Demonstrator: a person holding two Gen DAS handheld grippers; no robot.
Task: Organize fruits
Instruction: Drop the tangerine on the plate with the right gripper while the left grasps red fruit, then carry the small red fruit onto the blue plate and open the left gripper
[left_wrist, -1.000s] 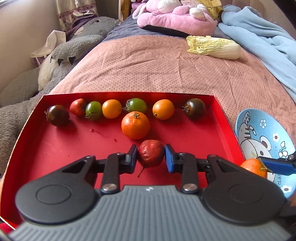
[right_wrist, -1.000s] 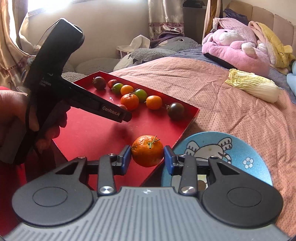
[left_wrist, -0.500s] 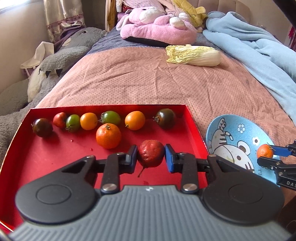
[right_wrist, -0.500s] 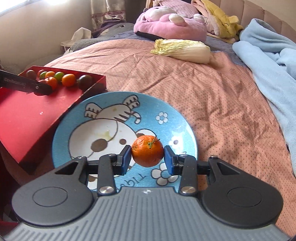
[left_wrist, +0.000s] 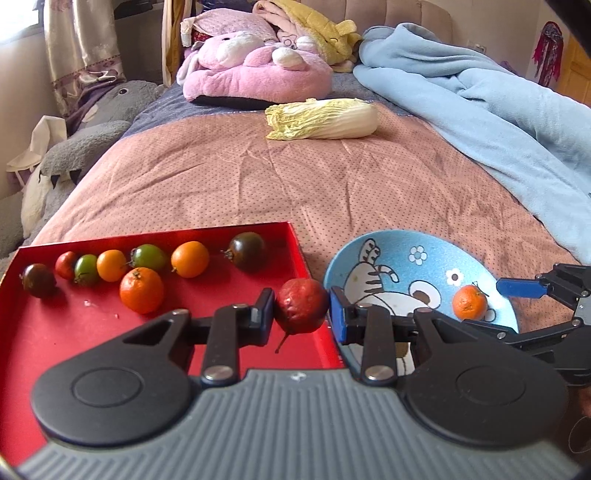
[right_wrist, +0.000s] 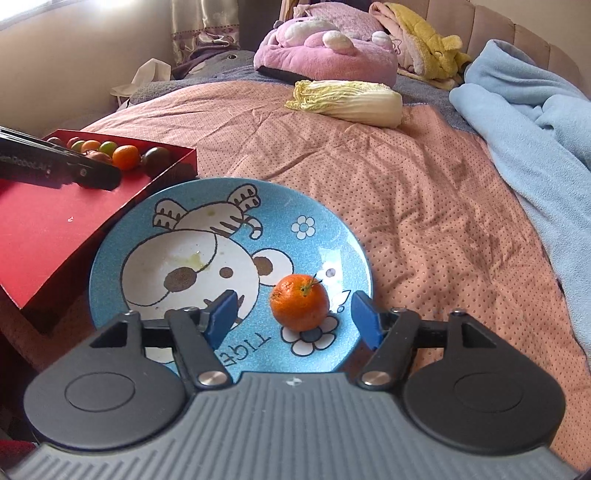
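Note:
My left gripper (left_wrist: 301, 309) is shut on a wrinkled dark red fruit (left_wrist: 301, 305), held over the right edge of the red tray (left_wrist: 66, 339). Several small tomatoes and a mandarin (left_wrist: 141, 290) lie along the tray's far side. My right gripper (right_wrist: 295, 314) hangs over the blue cartoon plate (right_wrist: 317, 206); its jaws are opening, and a small mandarin (right_wrist: 299, 302) rests on the plate between the blue pads, clear of both. In the left wrist view that mandarin (left_wrist: 470, 302) sits on the plate (left_wrist: 424, 243), with the right gripper's fingers (left_wrist: 517, 287) beside it.
Tray and plate lie side by side on a pink dotted bedspread (left_wrist: 295, 177). A napa cabbage (left_wrist: 321, 118) lies farther back. A pink plush (left_wrist: 255, 74) sits at the headboard, a blue blanket (left_wrist: 498, 110) on the right, a grey plush (left_wrist: 92, 144) on the left.
The right gripper carried the mandarin from the tray to the plate, then opened, leaving it there. The left gripper moved right with the red fruit toward the tray's right edge.

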